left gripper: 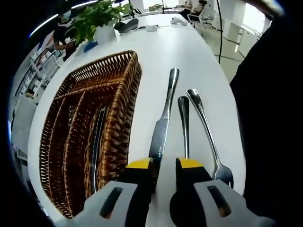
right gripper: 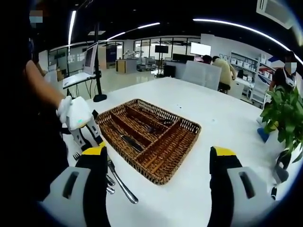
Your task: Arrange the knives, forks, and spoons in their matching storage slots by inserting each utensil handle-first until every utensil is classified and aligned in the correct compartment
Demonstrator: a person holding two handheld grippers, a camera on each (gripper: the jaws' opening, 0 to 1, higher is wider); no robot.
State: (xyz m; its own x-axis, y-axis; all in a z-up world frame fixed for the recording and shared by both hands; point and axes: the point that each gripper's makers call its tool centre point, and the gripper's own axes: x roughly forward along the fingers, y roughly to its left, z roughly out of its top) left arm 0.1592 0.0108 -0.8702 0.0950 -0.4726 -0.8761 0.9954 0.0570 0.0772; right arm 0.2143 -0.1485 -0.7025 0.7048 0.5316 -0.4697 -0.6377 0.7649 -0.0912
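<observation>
My left gripper [left gripper: 165, 165], jaws slightly parted and empty, hovers over the knife [left gripper: 162, 124] right of the wicker tray [left gripper: 120, 118]; my right gripper [right gripper: 158, 158] gapes wide, empty.

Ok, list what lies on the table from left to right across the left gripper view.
basket → knife → spoon → fork

Open-plan office: desks [right gripper: 78, 79], monitors [right gripper: 200, 48], strip lights [right gripper: 236, 26], seated staff [right gripper: 221, 71]
</observation>
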